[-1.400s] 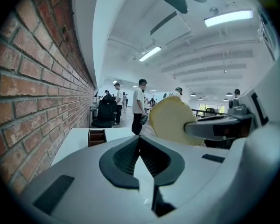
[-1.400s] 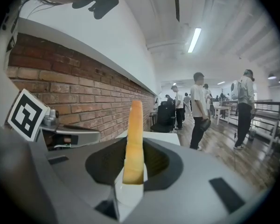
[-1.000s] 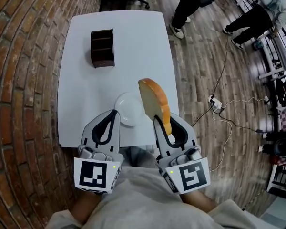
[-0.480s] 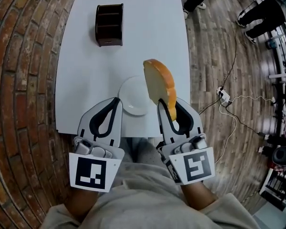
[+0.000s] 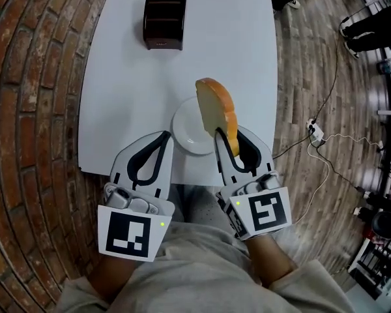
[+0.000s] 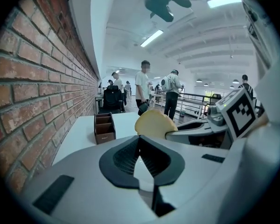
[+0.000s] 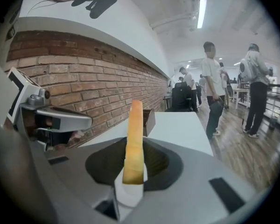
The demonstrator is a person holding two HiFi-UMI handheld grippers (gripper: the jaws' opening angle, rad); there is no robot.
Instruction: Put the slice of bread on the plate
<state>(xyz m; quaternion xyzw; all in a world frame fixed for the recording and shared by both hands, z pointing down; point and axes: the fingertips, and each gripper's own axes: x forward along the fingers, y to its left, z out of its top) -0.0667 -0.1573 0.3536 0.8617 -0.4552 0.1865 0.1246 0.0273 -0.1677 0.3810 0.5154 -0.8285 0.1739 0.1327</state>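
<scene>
A slice of bread (image 5: 215, 113) with an orange crust stands on edge in my right gripper (image 5: 220, 135), whose jaws are shut on its lower end. It hangs over the right part of a white plate (image 5: 184, 130) near the front edge of the white table (image 5: 130, 96). In the right gripper view the slice of bread (image 7: 134, 139) rises upright between the jaws. My left gripper (image 5: 164, 137) is shut and empty, left of the plate at the table's front edge. In the left gripper view the bread (image 6: 155, 123) shows just beyond the closed left gripper (image 6: 139, 141).
A dark brown slotted holder (image 5: 165, 18) stands at the far end of the table. A brick floor lies to the left and wooden floor with cables (image 5: 316, 132) to the right. People (image 7: 213, 92) stand beyond the table.
Both grippers have sunk toward the table. The bread has come down over the plate's right side. The left gripper has stayed shut and empty.
</scene>
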